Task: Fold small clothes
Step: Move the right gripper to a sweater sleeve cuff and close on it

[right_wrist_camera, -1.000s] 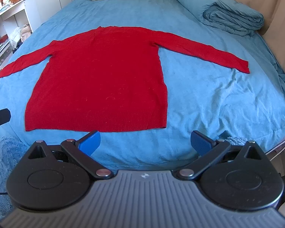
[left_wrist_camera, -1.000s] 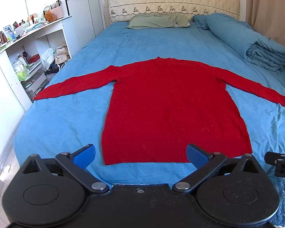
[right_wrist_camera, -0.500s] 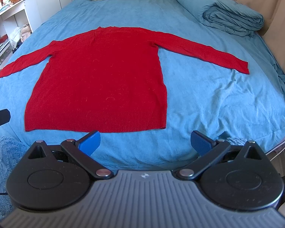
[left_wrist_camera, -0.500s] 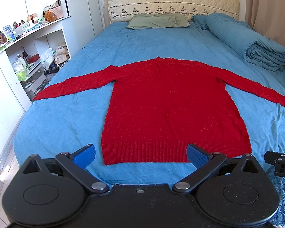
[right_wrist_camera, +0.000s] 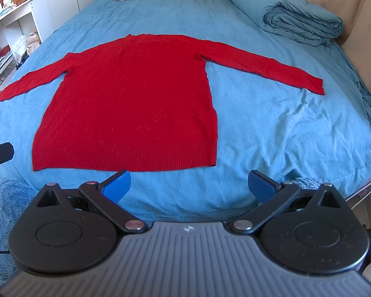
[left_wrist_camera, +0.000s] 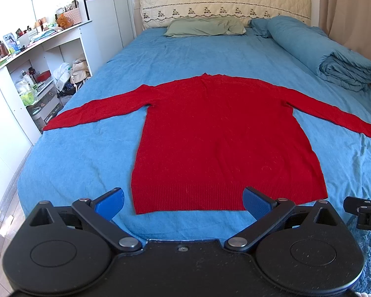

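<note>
A: Where is the red sweater (left_wrist_camera: 225, 138)?

B: Spread flat on the bed (left_wrist_camera: 81, 163), sleeves out, hem nearest both claws.

A: And the claws?

B: The left claw (left_wrist_camera: 183, 201) is spread wide and empty; likewise the right claw (right_wrist_camera: 189, 185) (neither touches cloth). Each should probably pinch a sleeve cuff cleanly and fold inward without dragging the body.

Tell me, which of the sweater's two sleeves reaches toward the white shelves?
The left sleeve of the red sweater: its cuff lies at the bed edge beside the white shelves. The other sleeve points toward the folded blue duvet.
</note>
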The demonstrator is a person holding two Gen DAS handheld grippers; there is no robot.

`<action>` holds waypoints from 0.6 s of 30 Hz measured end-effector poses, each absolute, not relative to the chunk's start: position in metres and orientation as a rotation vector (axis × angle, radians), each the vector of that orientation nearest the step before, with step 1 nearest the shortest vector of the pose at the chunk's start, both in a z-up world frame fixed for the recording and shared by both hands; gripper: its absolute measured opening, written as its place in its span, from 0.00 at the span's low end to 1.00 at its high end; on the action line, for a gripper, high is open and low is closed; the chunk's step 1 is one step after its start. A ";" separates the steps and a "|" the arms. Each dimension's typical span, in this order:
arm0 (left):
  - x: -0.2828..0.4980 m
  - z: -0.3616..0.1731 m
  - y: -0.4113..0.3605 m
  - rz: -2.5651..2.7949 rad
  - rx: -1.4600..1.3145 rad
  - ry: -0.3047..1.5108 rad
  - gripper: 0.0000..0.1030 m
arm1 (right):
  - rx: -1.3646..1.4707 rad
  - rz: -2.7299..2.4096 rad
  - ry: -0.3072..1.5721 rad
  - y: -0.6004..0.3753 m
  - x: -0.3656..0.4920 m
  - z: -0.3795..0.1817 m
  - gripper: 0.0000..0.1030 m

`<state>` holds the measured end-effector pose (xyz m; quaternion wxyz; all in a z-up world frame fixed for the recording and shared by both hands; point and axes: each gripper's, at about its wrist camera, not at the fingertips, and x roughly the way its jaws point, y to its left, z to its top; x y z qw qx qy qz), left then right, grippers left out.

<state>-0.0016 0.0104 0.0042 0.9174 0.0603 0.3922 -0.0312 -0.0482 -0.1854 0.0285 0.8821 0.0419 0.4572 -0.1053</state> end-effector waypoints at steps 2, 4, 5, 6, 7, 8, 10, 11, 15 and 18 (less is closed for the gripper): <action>-0.002 0.004 0.010 -0.061 0.124 0.807 1.00 | 0.086 -0.221 0.952 -0.185 -0.048 0.028 1.00; -0.002 0.004 0.010 -0.057 0.124 0.807 1.00 | 0.087 -0.220 0.953 -0.186 -0.049 0.028 1.00; -0.002 0.004 0.008 -0.055 0.125 0.806 1.00 | 0.086 -0.220 0.952 -0.185 -0.048 0.028 1.00; -0.002 0.004 0.008 -0.053 0.125 0.805 1.00 | 0.086 -0.220 0.951 -0.185 -0.048 0.028 1.00; -0.001 0.005 0.007 -0.053 0.124 0.805 1.00 | 0.086 -0.220 0.952 -0.185 -0.048 0.028 1.00; -0.001 0.006 0.006 -0.054 0.123 0.805 1.00 | 0.086 -0.220 0.952 -0.185 -0.048 0.028 1.00; 0.003 0.010 0.004 -0.057 0.121 0.798 1.00 | 0.083 -0.223 0.948 -0.186 -0.048 0.029 1.00; 0.006 0.014 0.001 -0.062 0.121 0.788 1.00 | 0.082 -0.225 0.946 -0.186 -0.048 0.029 1.00; 0.027 0.033 -0.015 -0.093 0.134 0.732 1.00 | 0.090 -0.241 0.917 -0.198 -0.042 0.037 1.00; 0.048 0.048 -0.033 -0.132 0.142 0.697 1.00 | 0.104 -0.272 0.876 -0.217 -0.033 0.046 1.00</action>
